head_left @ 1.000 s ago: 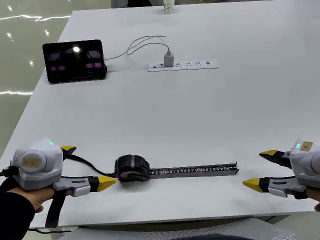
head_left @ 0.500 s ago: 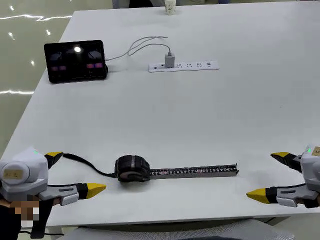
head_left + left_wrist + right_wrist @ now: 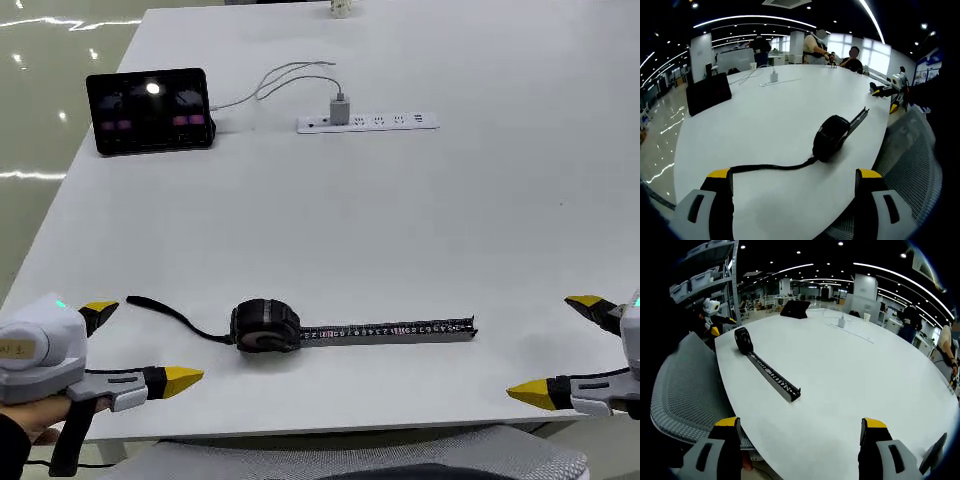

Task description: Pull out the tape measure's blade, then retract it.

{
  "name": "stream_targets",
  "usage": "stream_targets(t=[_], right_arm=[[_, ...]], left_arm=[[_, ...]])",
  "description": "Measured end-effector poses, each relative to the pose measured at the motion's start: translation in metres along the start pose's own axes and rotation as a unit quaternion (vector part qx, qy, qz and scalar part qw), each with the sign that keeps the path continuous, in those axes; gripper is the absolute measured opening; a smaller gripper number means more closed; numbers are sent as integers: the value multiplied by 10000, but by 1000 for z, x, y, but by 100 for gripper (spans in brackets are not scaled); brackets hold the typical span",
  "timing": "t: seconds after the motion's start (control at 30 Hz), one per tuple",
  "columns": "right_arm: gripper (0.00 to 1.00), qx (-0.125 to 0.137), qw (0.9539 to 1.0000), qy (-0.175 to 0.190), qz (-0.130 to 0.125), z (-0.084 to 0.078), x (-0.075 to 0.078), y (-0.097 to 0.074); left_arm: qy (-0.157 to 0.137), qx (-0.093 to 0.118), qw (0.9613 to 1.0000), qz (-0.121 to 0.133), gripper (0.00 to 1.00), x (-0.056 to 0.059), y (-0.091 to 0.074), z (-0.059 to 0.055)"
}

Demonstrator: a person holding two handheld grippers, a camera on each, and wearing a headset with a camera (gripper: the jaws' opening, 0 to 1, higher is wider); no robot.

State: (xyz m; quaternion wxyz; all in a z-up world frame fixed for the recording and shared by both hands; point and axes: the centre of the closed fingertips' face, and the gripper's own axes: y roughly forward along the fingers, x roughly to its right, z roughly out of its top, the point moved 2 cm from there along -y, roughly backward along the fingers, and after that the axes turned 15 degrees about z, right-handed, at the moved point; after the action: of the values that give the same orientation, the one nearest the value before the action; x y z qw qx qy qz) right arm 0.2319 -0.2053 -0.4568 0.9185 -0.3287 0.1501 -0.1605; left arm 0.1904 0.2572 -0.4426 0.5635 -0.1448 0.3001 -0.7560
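left hand-held gripper (image 3: 143, 342): left of the tape measure (image 3: 265, 325), clear of it, jaws wide, nothing held; its body is partly cut off by the frame edge. One tape measure, lying near the front edge of the table (image 3: 420, 220). One black strap (image 3: 165, 312) trails off its left side. One blade (image 3: 400, 330) lies out flat to its right; the numerals are too small to read. right hand-held gripper (image 3: 556, 347): right of the tape measure, past the blade tip, not touching, jaws wide, empty, body cut off. Far behind the tape measure: one tablet (image 3: 150, 109), screen unreadable, and one power strip (image 3: 368, 122) with one charger (image 3: 340, 108) plugged in.
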Motion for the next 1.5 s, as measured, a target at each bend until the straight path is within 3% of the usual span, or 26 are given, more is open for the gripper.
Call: stream_targets(t=[0.3, 0.37, 0.43, 0.47, 0.53, 0.7, 0.83, 0.93, 1.03, 1.13, 1.3, 1.5], right_arm=[[99, -36, 9999, 51, -88, -5, 2, -5], [99, -42, 10000, 39, -59, -6, 0, -5], [99, -114, 9999, -12, -75, -7, 0, -5], [99, -117, 9999, 48, -39, -7, -1, -5], [99, -172, 9997, 181, 13, -8, -2, -5], [99, -235, 9995, 196, -19, -7, 0, -6], [99, -212, 9996, 200, 41, -3, -2, -6], [99, -275, 9995, 121, 47, -2, -2, -6], [99, -318, 9995, 52, 65, -2, -2, -5], [99, -162, 9996, -197, 143, 6, -4, -3], [99, -316, 9990, -223, 230, 6, -4, 0], [99, -445, 9977, -432, 282, 8, -2, 1]], left_arm=[[-40, 24, 10000, -36, 99, 1, 1, 3], [-2, 11, 10000, 65, 99, -1, 3, 2], [-128, 215, 9996, 124, 99, -1, 3, 8], [-180, 303, 9990, 270, 99, -5, 3, 12], [-216, 264, 9986, 410, 99, -8, 2, 12], [-230, 287, 9989, 298, 99, 4, 0, 17], [-229, 180, 9992, 277, 99, 14, 0, 21], [-538, -23, 9983, 215, 99, 22, 3, 20], [-484, -41, 9985, 249, 99, 30, 5, 23], [-545, -92, 9984, 153, 99, 41, 8, 26], [-355, -85, 9993, 39, 99, 61, 12, 31], [-354, -53, 9994, -27, 99, 75, 16, 36]])
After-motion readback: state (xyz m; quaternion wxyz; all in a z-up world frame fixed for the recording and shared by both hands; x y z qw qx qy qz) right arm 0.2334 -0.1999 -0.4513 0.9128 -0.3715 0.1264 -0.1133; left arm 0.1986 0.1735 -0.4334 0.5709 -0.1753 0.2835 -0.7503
